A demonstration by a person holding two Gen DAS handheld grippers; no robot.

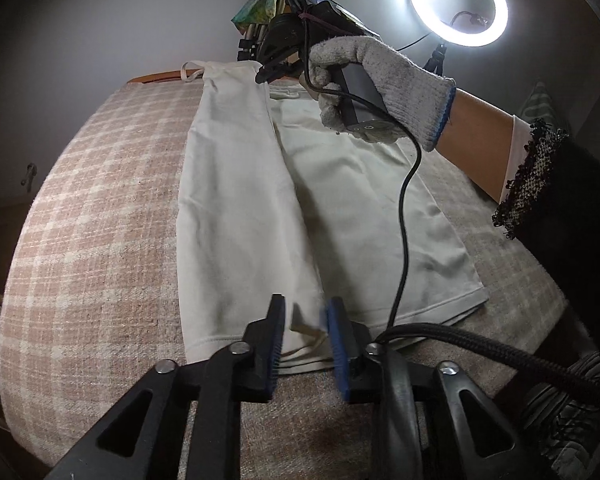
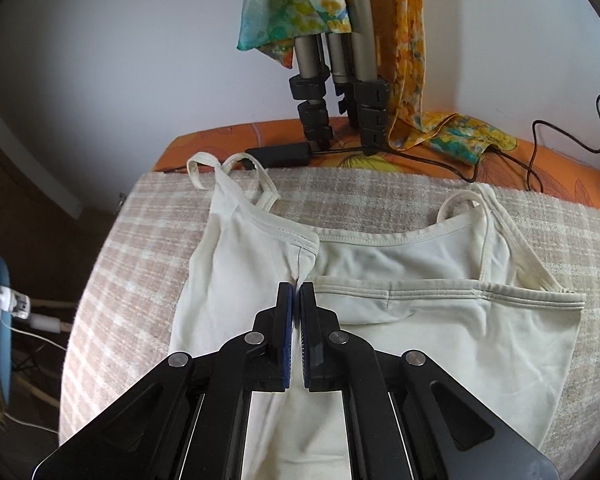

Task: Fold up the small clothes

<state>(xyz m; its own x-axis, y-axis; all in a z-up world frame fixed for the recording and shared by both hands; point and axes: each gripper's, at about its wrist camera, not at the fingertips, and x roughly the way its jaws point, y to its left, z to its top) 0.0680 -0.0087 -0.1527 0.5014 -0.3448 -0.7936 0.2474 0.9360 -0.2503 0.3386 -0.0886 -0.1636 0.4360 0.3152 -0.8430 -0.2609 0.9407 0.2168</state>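
Right wrist view: the right gripper (image 2: 297,296) is pressed together, pinching the folded edge of the cream camisole (image 2: 440,320) near its neckline. The camisole lies flat on the plaid-covered counter (image 2: 120,280), its left third folded over. At the hem, the left gripper (image 1: 302,322) is spread apart, holding nothing.

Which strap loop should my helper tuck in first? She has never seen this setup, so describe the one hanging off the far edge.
Find the pink checked cloth covering the table, with the cream camisole spread on it. Follow the folded-over left panel up to the far edge near the tripod legs. The strap loop there arches past the cloth's edge, unlike the right-hand strap, which lies on the cloth.
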